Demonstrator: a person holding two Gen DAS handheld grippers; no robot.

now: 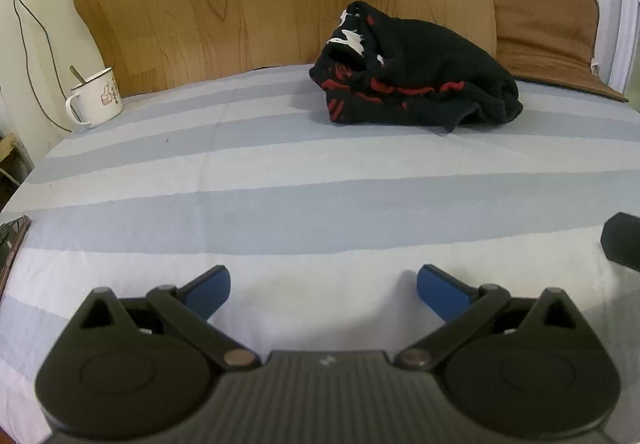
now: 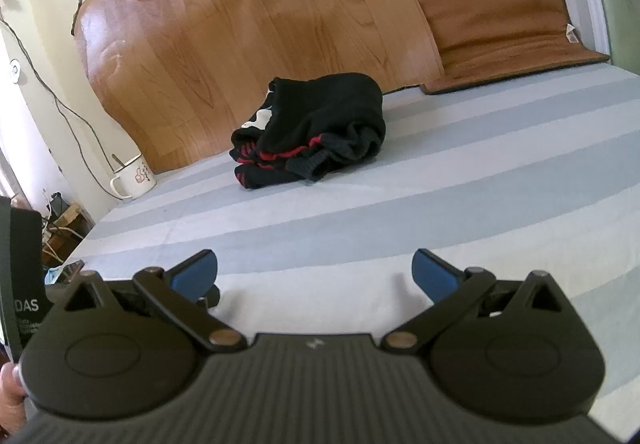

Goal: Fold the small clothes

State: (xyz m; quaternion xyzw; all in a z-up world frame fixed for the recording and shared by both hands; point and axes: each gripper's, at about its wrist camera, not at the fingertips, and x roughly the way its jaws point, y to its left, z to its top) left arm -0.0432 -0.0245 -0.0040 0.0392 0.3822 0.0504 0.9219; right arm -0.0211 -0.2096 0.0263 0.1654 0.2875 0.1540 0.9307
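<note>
one black garment (image 1: 416, 72), one enamel mug (image 1: 96, 98), one brown mat (image 1: 548, 28), two grippers: left gripper (image 1: 323, 290), right gripper (image 2: 315, 272).

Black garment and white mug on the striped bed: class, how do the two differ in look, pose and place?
The black garment is soft, dark with red and white markings, and lies crumpled in a heap; the white mug is rigid, pale with a small print, and stands upright with a utensil in it. The garment sits mid-bed, the mug at the bed's far left corner. Both rest on the striped sheet, untouched by either hand-held gripper.

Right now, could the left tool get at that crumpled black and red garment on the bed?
Probably yes. The left tool is open and empty, and only bare striped sheet lies between it and the garment; the mug stands well off to the side.
</note>
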